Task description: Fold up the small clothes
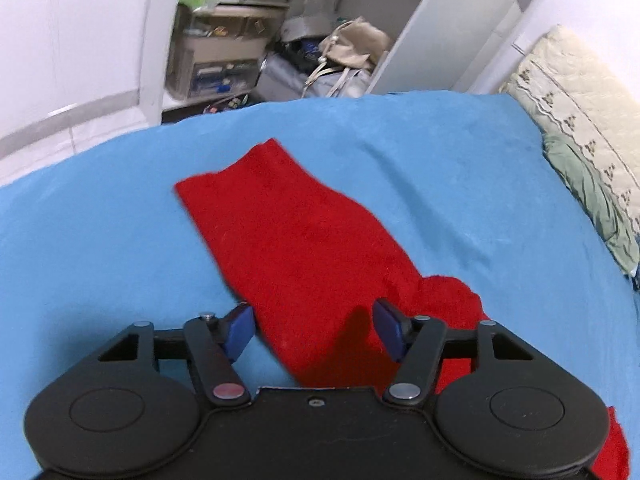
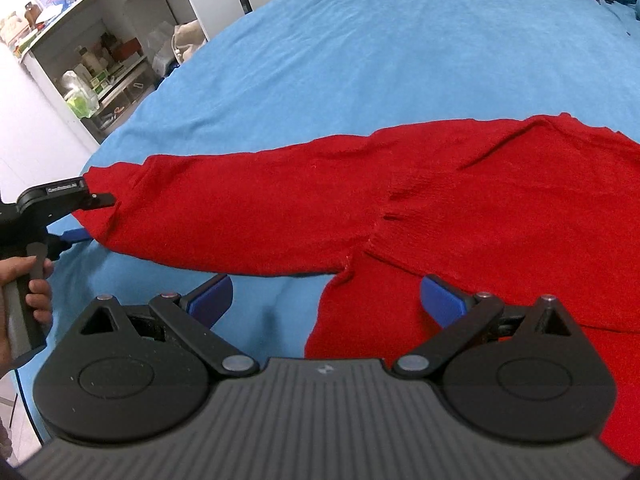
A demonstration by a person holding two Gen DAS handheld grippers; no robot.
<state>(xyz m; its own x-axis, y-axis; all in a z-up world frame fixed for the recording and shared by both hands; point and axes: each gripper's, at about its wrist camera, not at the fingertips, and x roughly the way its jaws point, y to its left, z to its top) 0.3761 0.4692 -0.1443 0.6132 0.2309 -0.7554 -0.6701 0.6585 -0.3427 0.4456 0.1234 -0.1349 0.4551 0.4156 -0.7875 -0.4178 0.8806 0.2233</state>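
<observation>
A small red knitted sweater [image 2: 460, 200] lies flat on a blue bed cover [image 2: 360, 60]. One sleeve [image 2: 224, 216] stretches out to the left. My left gripper [image 1: 314, 330] is open, its blue pads either side of the sleeve's cuff end [image 1: 304, 248]. In the right wrist view the left gripper [image 2: 86, 216] sits at the cuff, jaws apart above and below the edge. My right gripper [image 2: 326, 298] is open and empty, hovering just above the armpit where sleeve meets body.
The bed's left edge drops to white shelves [image 2: 100, 68] full of bottles and boxes. Bags and a beige backpack [image 1: 352, 48] lie on the floor beyond the bed. A quilted cream and green blanket [image 1: 580, 128] lies along the far side.
</observation>
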